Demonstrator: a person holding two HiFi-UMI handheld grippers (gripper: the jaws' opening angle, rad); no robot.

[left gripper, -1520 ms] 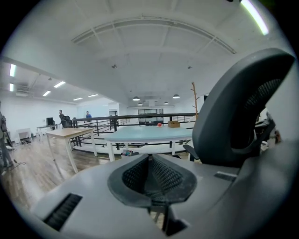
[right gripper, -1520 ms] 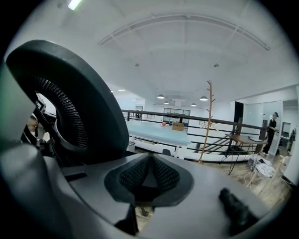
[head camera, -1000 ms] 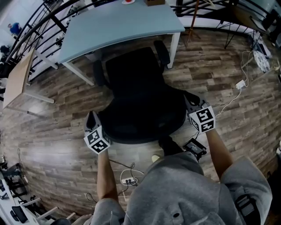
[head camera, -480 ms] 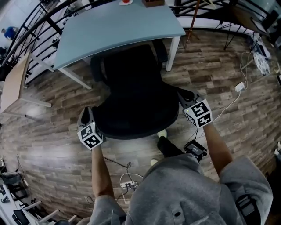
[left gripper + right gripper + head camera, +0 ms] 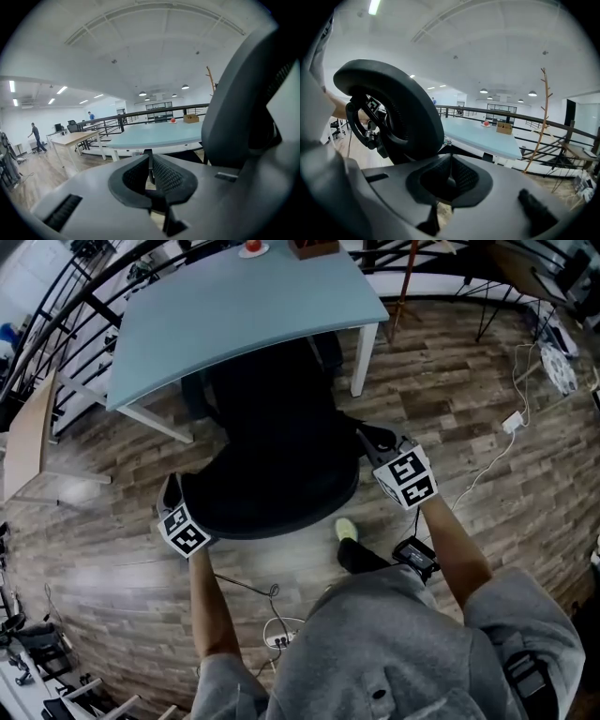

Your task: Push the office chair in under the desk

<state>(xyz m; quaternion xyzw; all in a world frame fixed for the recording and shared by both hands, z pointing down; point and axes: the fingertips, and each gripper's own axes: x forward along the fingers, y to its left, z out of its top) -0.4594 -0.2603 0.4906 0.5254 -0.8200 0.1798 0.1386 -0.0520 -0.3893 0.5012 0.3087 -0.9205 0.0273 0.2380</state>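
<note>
Office chair (image 5: 272, 460) between outstretched left hand-held gripper (image 5: 171, 488) and right hand-held gripper (image 5: 370, 439), jaws together.

left gripper (image 5: 150, 161): fingers (image 5: 169, 176) together | right gripper (image 5: 450, 165): fingers (image 5: 466, 177) together | both arms (image 5: 211, 601) extended forward

- One office chair (image 5: 272, 456).
- Two counters: a blue counter (image 5: 234, 306) and a wooden counter (image 5: 23, 427).
- Two claws: the left claw (image 5: 170, 487) and the right claw (image 5: 369, 436).
- One red object (image 5: 253, 247) and one brown box (image 5: 312, 247).
- Two far-off people: a dark-clad person (image 5: 36, 137) and a blue-clad person (image 5: 90, 115).
</note>
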